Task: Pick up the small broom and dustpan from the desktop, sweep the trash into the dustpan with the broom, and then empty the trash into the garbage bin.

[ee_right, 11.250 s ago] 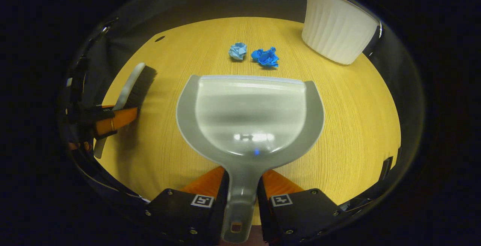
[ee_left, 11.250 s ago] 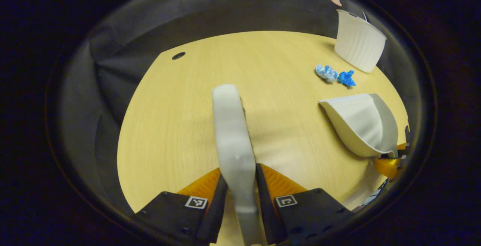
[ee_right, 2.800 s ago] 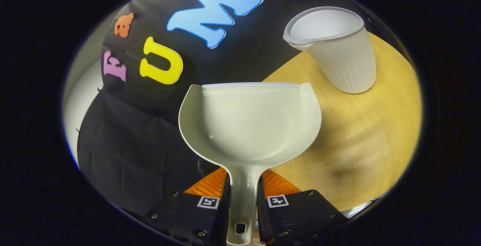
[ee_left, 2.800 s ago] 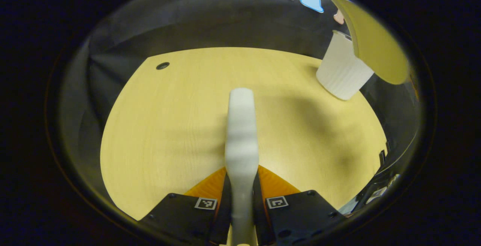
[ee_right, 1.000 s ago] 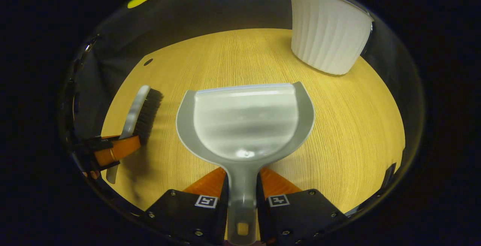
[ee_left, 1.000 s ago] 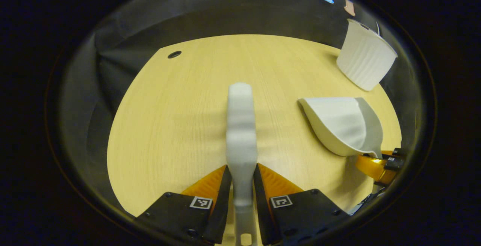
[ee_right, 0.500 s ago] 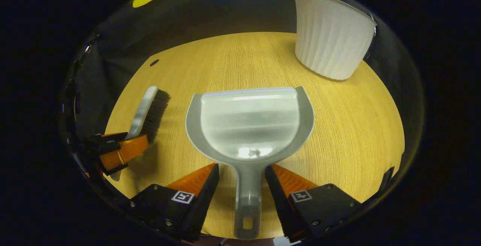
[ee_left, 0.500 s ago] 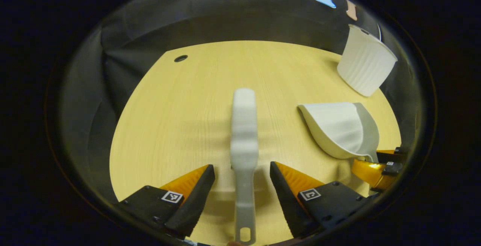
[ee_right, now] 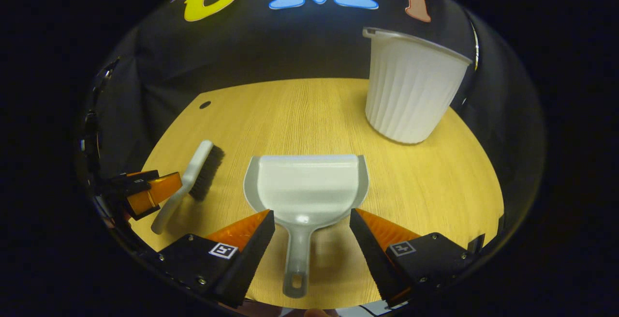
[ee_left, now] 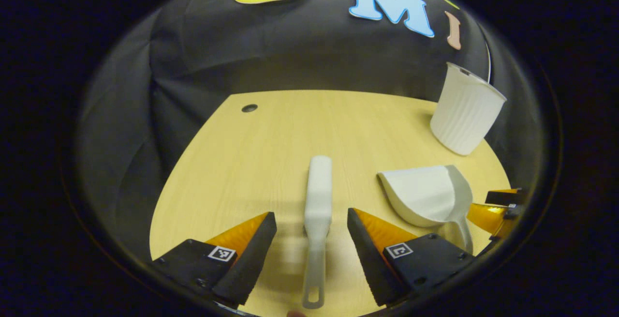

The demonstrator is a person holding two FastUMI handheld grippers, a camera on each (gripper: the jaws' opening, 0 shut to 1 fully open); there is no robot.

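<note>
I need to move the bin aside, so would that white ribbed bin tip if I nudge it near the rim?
Probably. The bin looks like thin, light plastic, stands tall, and narrows toward its base, so a high push may topple it. Pushed low, it should slide on the smooth table.

Bare desktop (ee_right: 309, 113) lies open ahead; bin (ee_right: 411, 87) blocks the far right corner.

A pale wooden desk (ee_left: 271, 152) with visible grain has a small dark round hole (ee_left: 249, 108) near its far left corner. Black wrinkled cloth (ee_left: 290, 55) hangs behind its far edge and along its left edge.
</note>
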